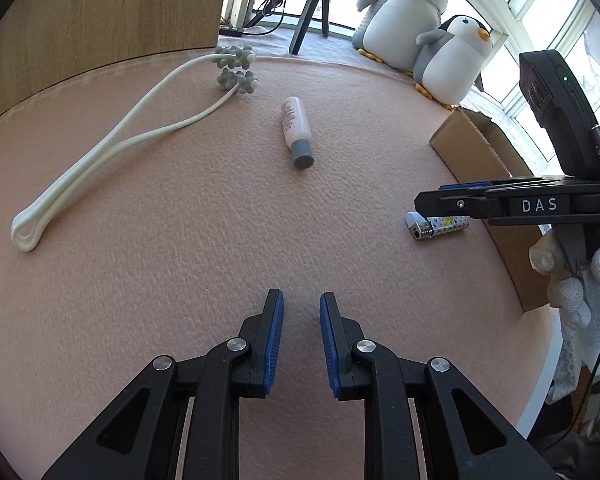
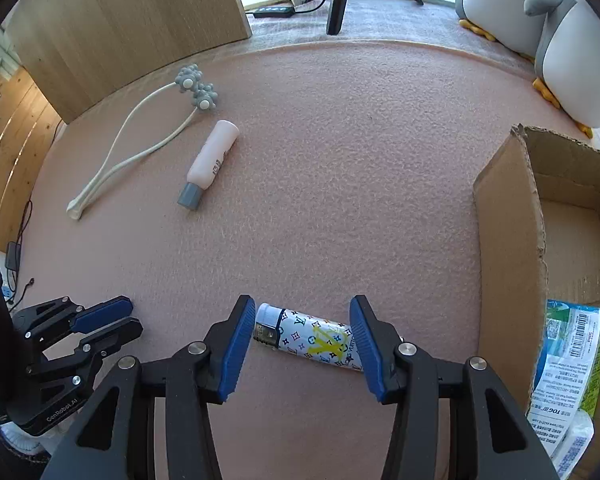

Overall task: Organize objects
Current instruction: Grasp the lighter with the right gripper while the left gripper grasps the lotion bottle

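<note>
Straddling lighter (image 2: 316, 340), right gripper (image 2: 302, 334) spread.

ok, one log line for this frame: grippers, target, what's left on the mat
right gripper: open, straddling lighter | left gripper: open, idle | on mat: bottle, massager | box: holds packet
</note>
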Demonstrator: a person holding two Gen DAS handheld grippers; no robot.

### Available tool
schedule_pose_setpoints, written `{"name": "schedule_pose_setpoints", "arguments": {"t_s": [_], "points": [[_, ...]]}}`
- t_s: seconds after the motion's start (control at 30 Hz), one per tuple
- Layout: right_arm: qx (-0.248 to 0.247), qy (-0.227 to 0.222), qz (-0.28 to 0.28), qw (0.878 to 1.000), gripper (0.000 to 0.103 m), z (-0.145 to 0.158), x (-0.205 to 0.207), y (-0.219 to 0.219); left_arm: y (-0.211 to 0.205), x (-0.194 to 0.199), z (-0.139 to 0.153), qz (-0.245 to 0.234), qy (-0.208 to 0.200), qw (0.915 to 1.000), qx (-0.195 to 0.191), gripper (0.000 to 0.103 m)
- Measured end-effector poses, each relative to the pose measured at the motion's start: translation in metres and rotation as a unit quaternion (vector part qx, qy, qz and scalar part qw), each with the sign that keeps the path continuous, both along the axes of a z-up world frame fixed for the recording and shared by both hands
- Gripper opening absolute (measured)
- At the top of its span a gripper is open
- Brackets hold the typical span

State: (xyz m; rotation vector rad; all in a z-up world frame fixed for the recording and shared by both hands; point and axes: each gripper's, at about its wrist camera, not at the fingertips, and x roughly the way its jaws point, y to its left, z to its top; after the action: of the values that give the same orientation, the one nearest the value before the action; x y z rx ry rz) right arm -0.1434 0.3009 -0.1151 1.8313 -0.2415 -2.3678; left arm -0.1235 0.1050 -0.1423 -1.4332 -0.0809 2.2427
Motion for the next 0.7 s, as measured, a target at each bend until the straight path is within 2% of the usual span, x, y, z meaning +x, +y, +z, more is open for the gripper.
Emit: {"name": "schedule_pose_setpoints", "arguments": {"t_s": [0.13, 0.23, 0.4, 0.53, 0.6, 0.7], "points": [[-0.033, -0.017, -0.021, 0.999, 0.046, -0.005, 0.009, 0.011, -0.002, 0.0, 0.0, 0.0, -0.001, 1.0, 0.004, 0.02], [-0.08, -0.032, -0.026, 0.996, 0.046, -0.008, 0.023, 0.013, -0.002, 0.0, 0.0, -0.003, -0.001, 1.0, 0.004, 0.02], [-0.129, -0.034, -0.003, 0.991, 0.046, -0.008, 0.049, -0.004, -0.002, -0.001, 0.0, -0.002, -0.003, 1.0, 0.006, 0.021], [-0.033, 0.019, -0.002, 0.999, 0.046, 0.006, 0.063, -0.021, -0.001, -0.004, 0.002, 0.003, -0.008, 1.0, 0.002, 0.021], [-0.02, 0.022, -0.003, 1.0, 0.046, 0.005, 0.064, -0.026, 0.0, -0.008, 0.004, 0.012, -0.006, 0.9999, -0.006, 0.026], [0.001, 0.027, 0.0, 1.0, 0.046, 0.001, 0.065, -0.034, 0.0, -0.02, 0.007, 0.03, -0.007, 0.9995, -0.007, 0.041]]}}
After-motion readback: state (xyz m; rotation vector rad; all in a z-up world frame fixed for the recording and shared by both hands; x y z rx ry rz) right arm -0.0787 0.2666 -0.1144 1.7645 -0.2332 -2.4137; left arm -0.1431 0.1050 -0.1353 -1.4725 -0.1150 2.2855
